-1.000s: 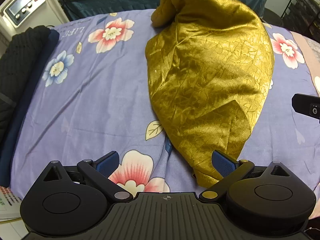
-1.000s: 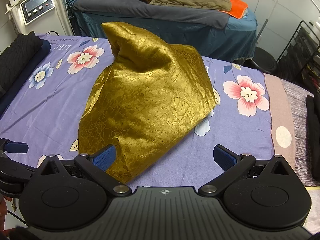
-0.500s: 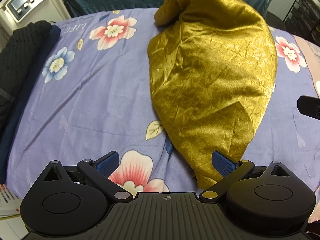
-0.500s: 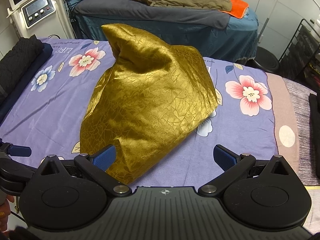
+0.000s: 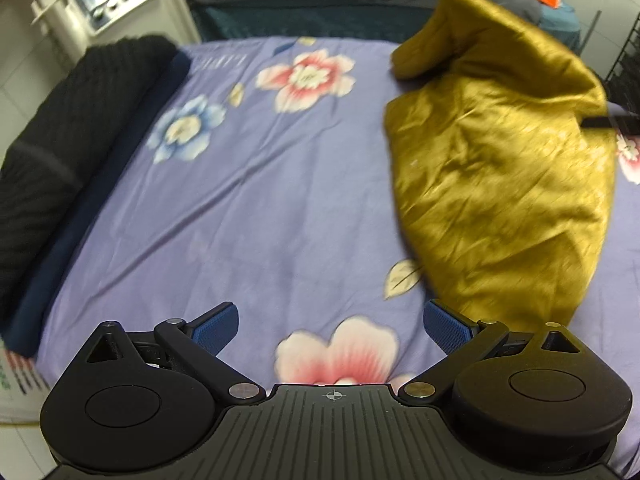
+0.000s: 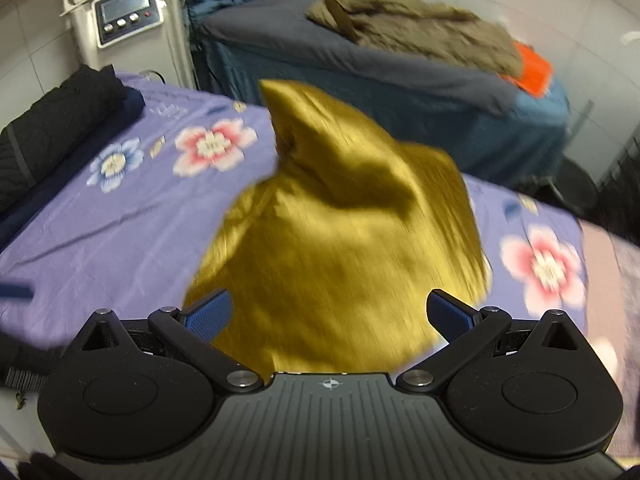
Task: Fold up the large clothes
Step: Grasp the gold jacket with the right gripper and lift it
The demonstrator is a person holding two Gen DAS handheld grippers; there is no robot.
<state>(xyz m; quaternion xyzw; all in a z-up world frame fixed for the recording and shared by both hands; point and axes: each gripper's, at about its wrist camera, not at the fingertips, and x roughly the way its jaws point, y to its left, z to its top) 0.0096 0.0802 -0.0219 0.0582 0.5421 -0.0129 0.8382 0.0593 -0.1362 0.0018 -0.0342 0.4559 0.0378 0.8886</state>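
Both views blur as I swing off — my left gripper [image 5: 331,322] now spread wide over bare floral sheet [image 5: 248,200], my right gripper [image 6: 329,312] spread wide above the gold garment [image 6: 340,248], heaped unfolded on the bed, so folding hasn't begun.

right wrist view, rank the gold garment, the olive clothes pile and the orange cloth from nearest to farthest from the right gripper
1. gold garment: heaped on the floral sheet, right ahead between the open fingers of the right gripper.
2. olive clothes pile: on the far bed, centre-right at the back.
3. orange cloth: far right on that bed, beside the pile; about as far, too close to call.
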